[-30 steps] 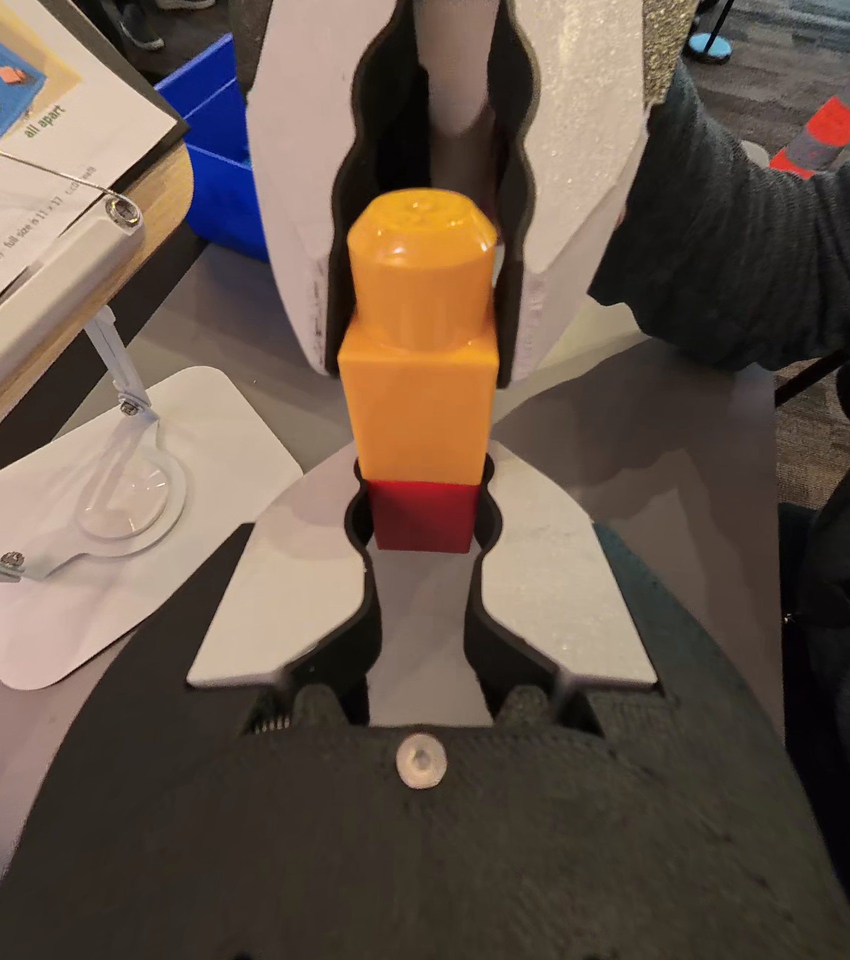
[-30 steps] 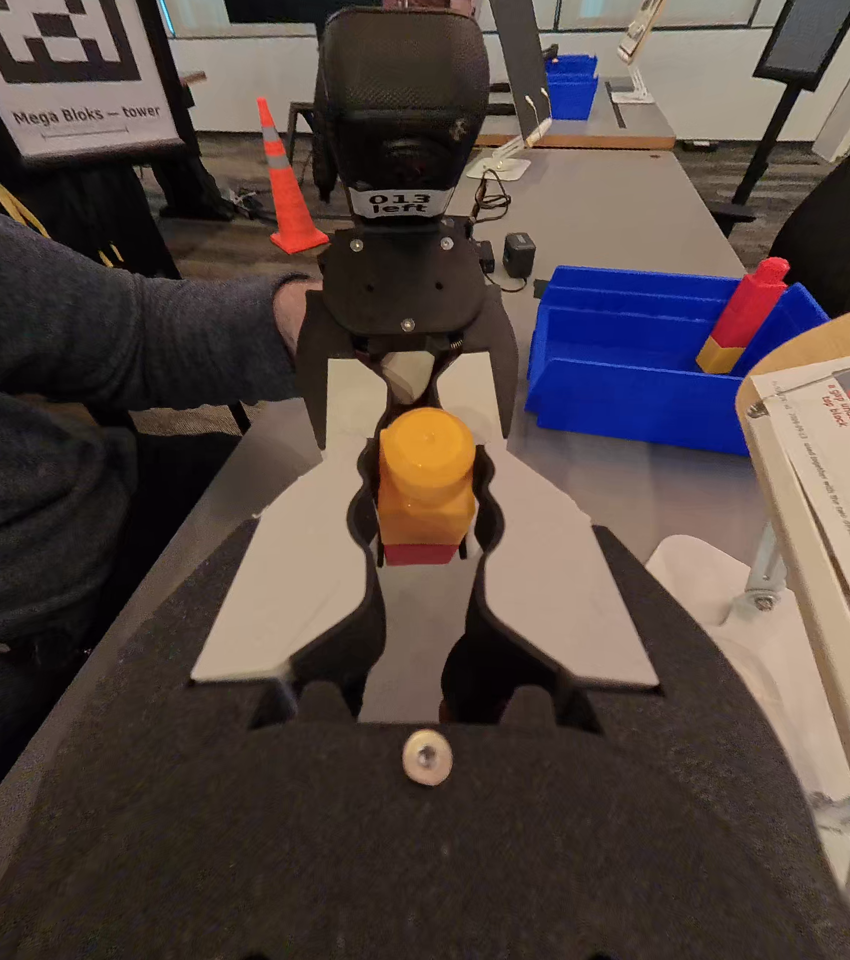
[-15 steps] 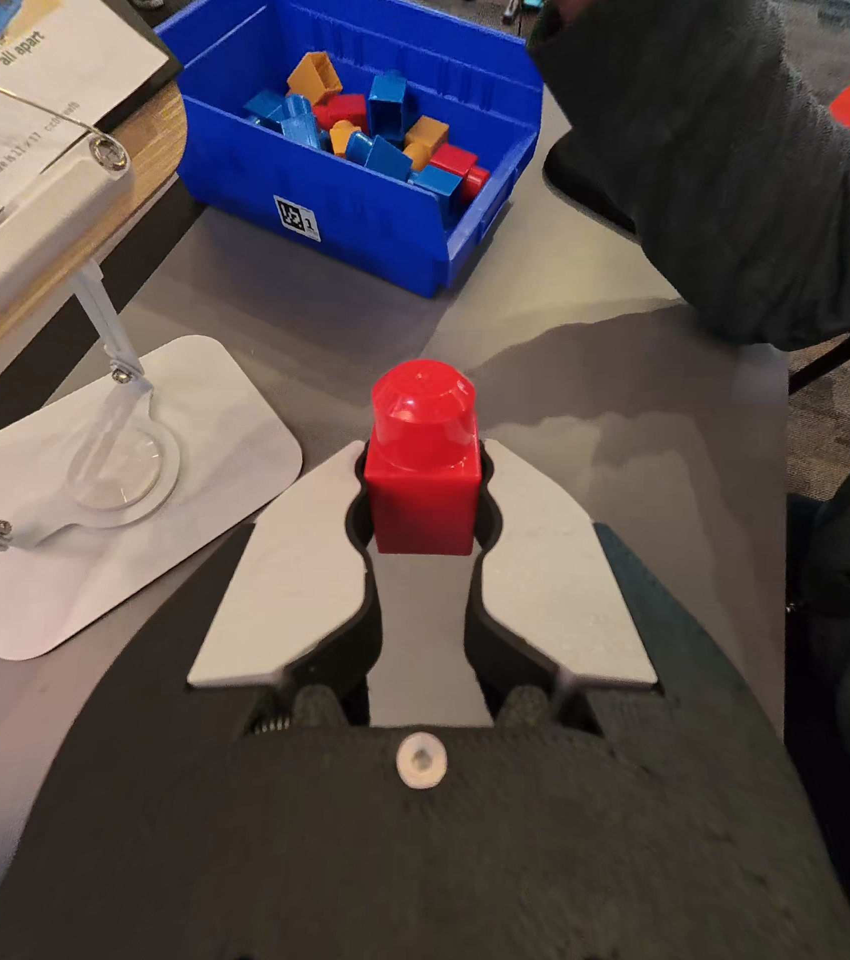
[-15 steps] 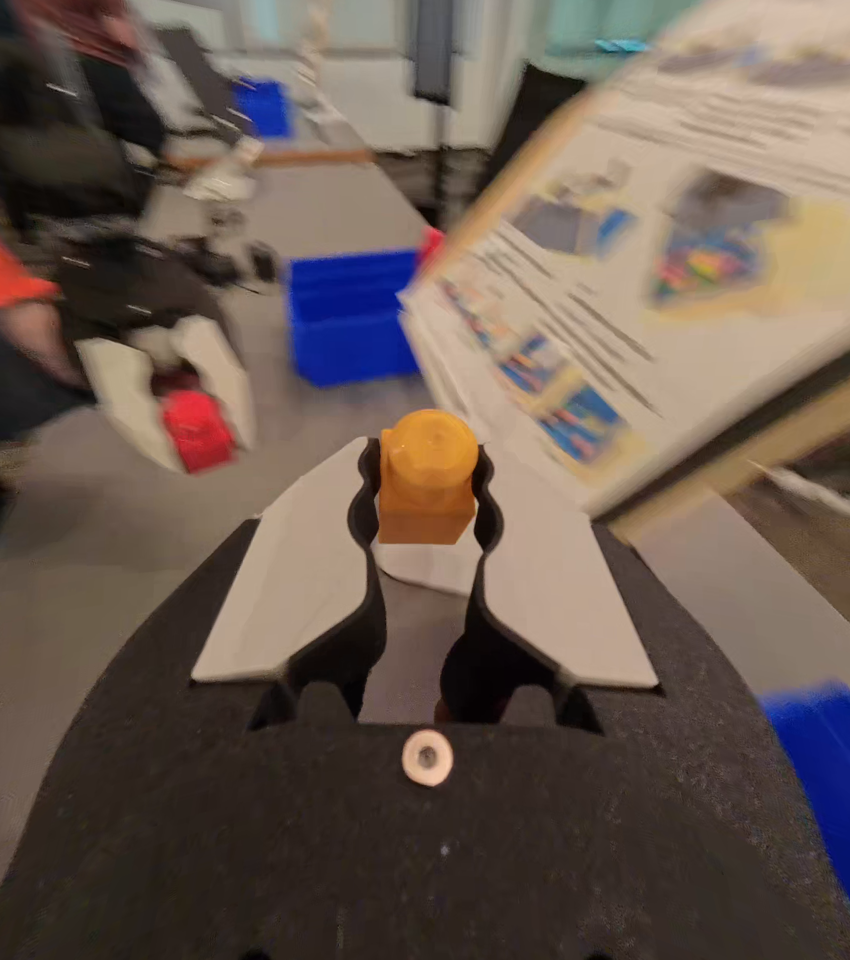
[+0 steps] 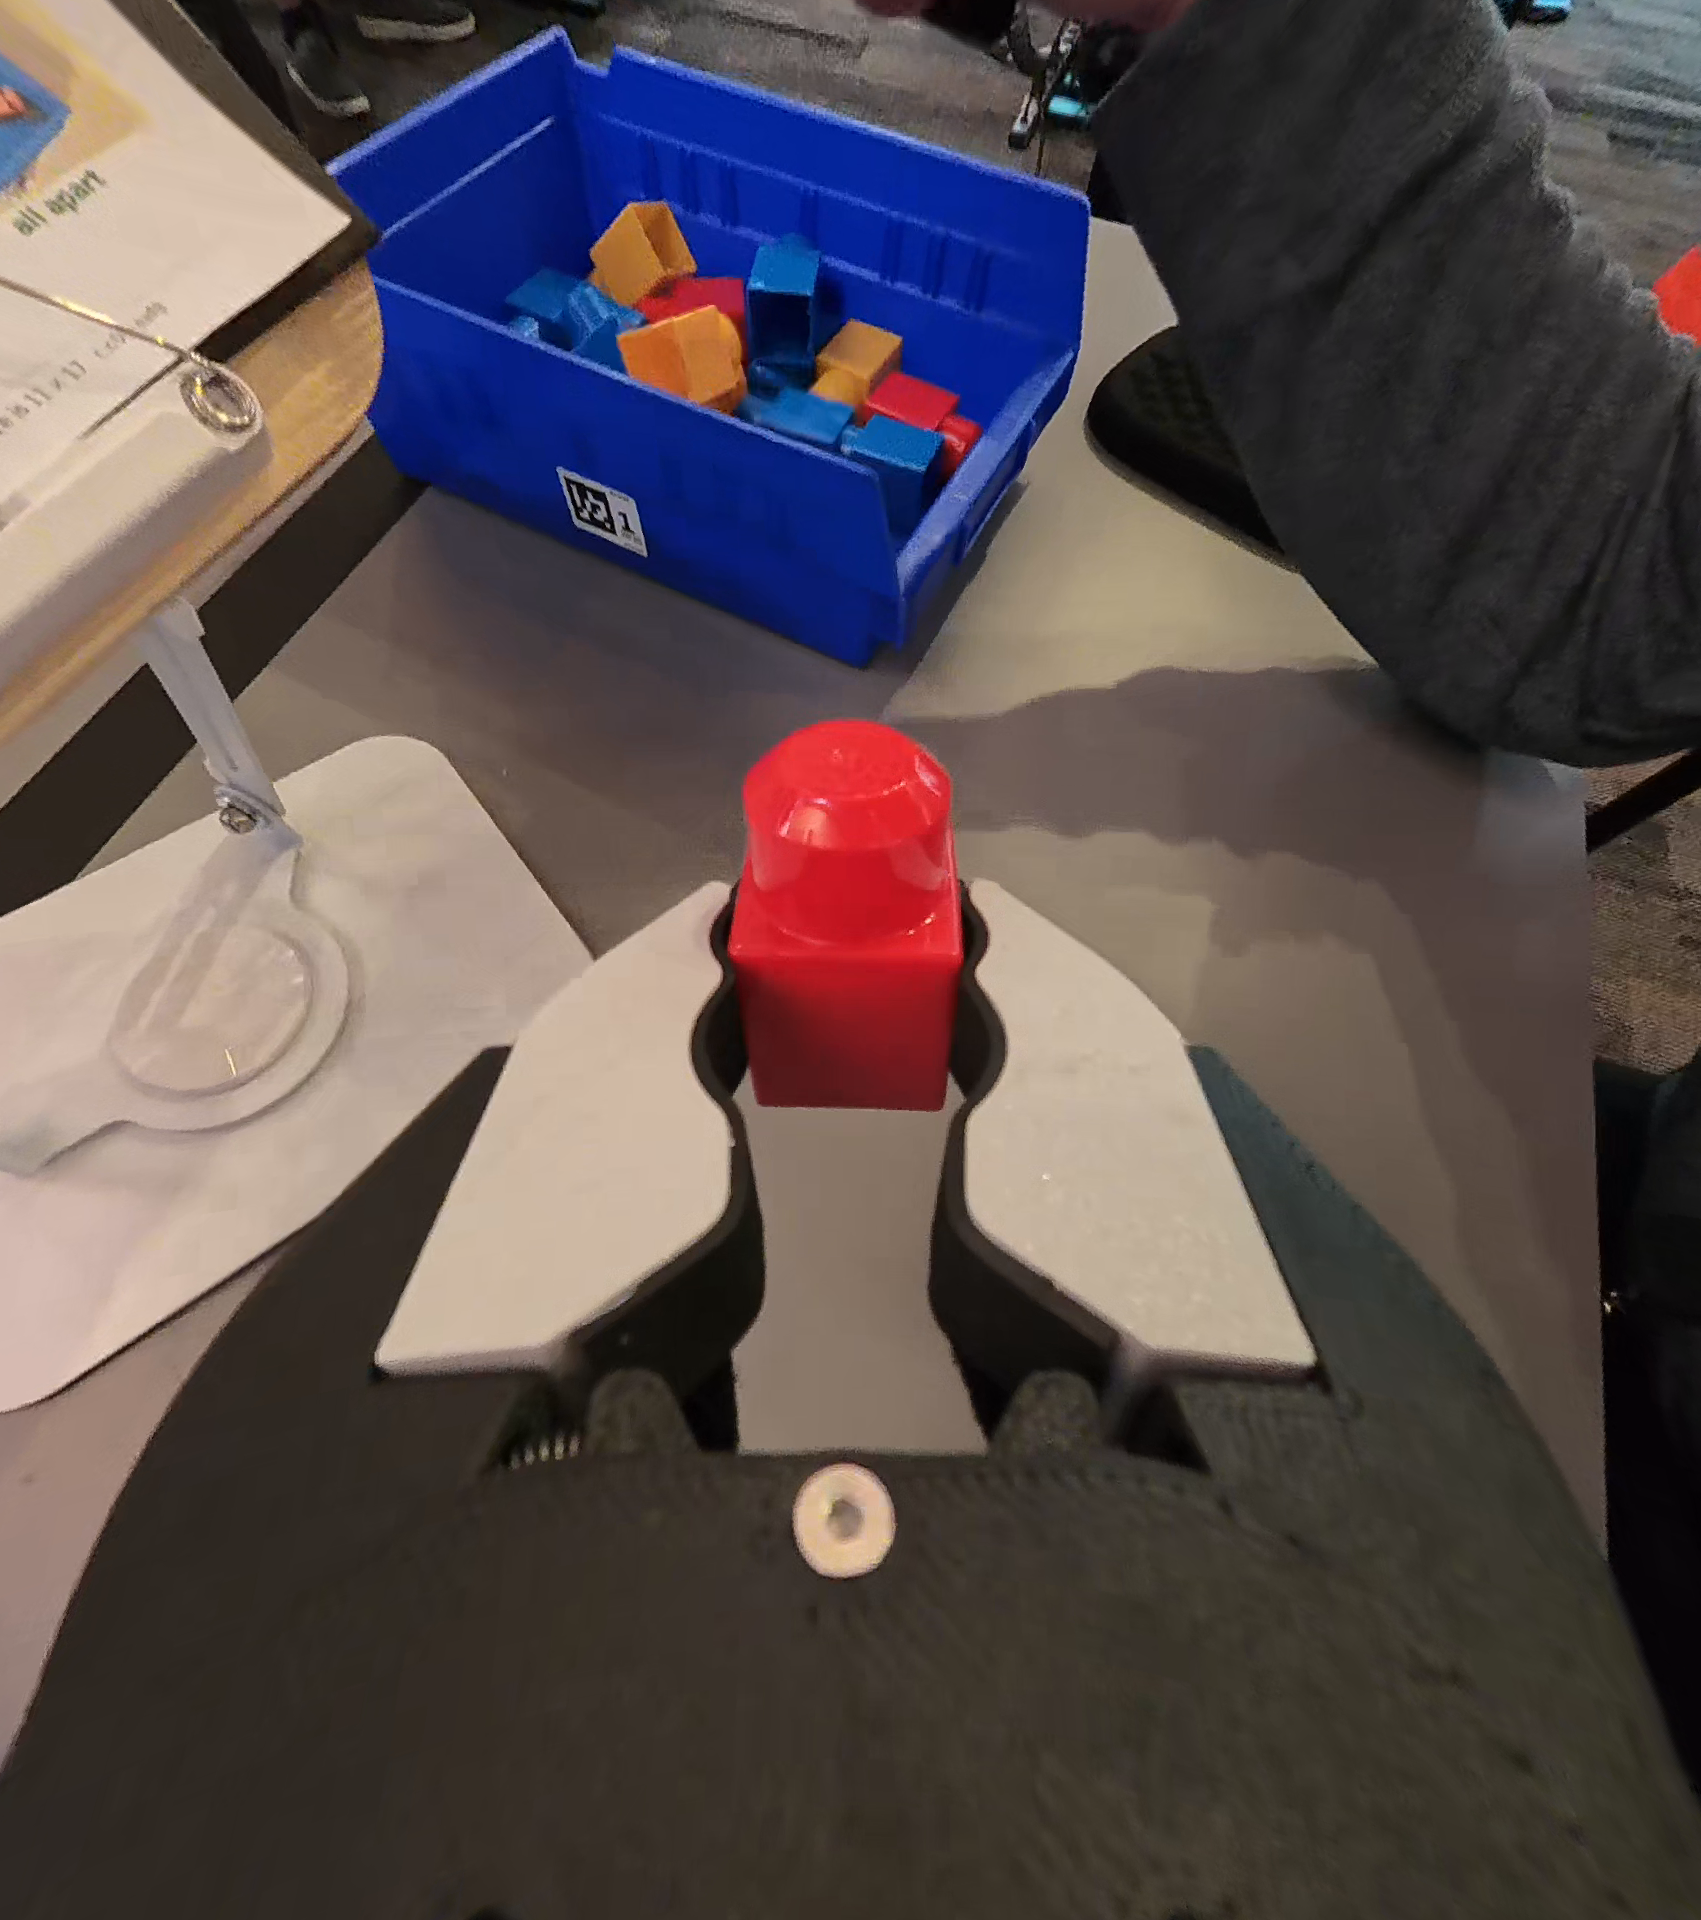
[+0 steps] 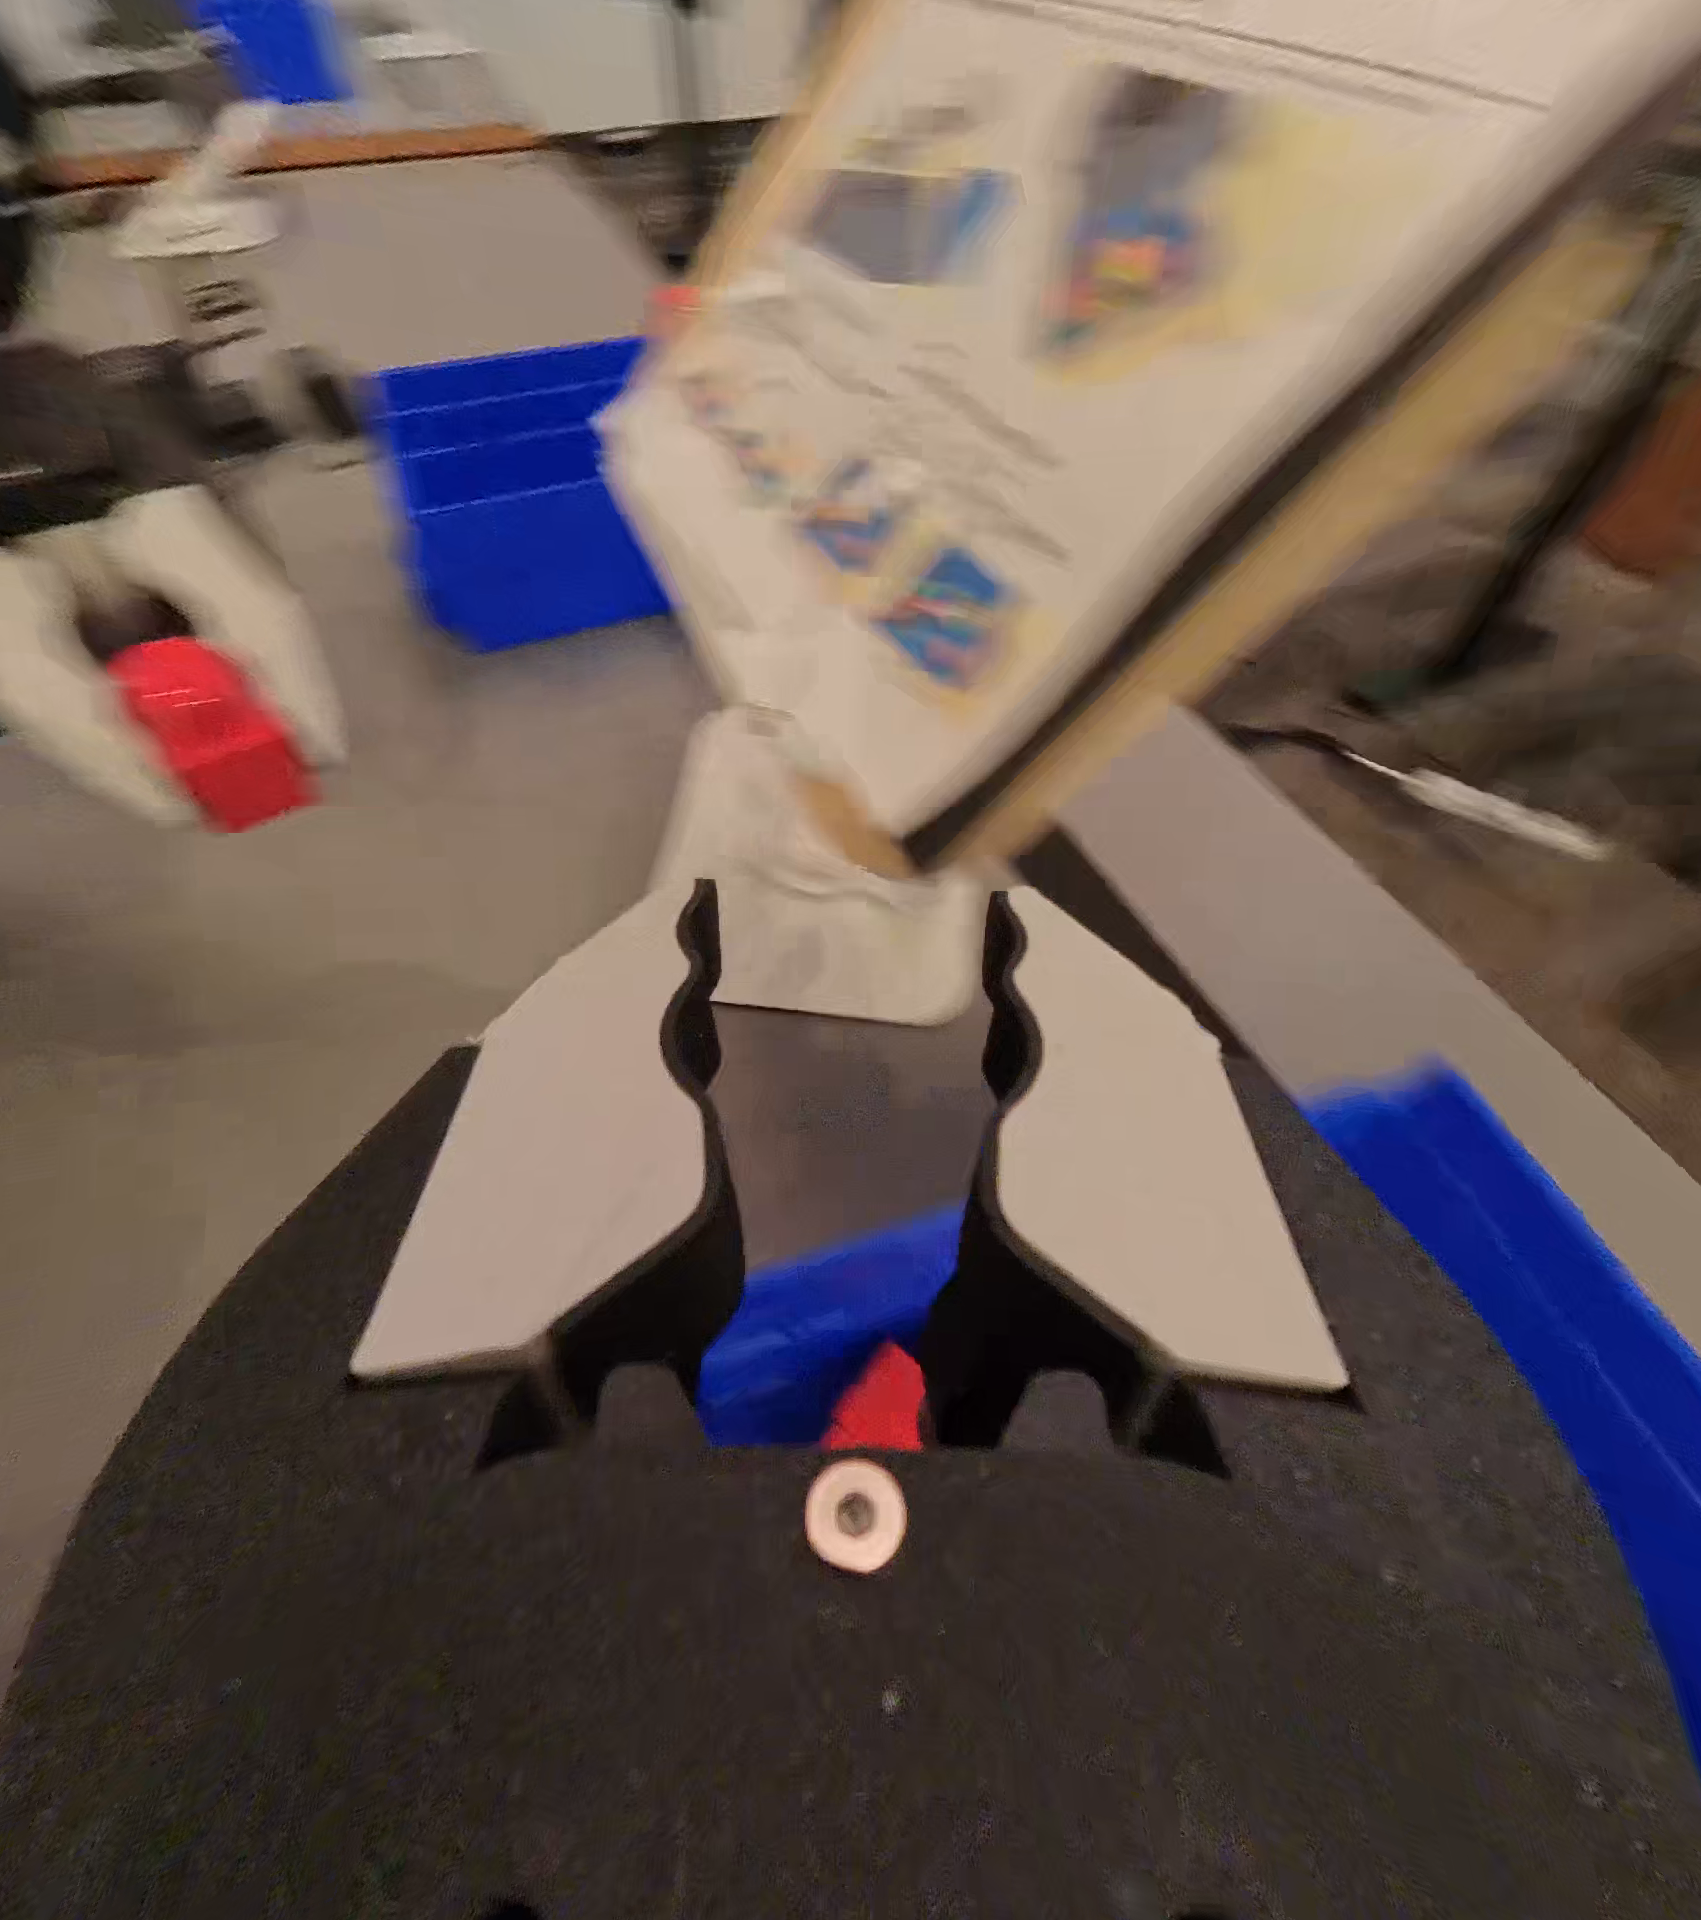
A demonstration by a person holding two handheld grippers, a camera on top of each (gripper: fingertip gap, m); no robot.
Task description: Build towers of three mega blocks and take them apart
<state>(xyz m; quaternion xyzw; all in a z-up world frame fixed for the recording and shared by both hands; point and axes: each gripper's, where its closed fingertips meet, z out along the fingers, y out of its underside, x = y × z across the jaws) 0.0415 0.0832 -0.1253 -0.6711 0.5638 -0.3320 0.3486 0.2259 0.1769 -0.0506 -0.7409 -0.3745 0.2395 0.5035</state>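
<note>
left claw grips red block, stud forward; right claw gapes.

The left wrist view looks down along its fingers at close range toward a blue bin beyond their tips, while the blurred right wrist view faces a tilted instruction board ahead, sharing the red block, seen far left of its fingers.

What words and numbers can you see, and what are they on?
I don't read writing out; here is where it stands.
On the white sticker, front of the blue bin: a code square and small print.
On the printed sheet, upper left: pictures and lines of print.
On the red block: stud marks, too small.
</note>
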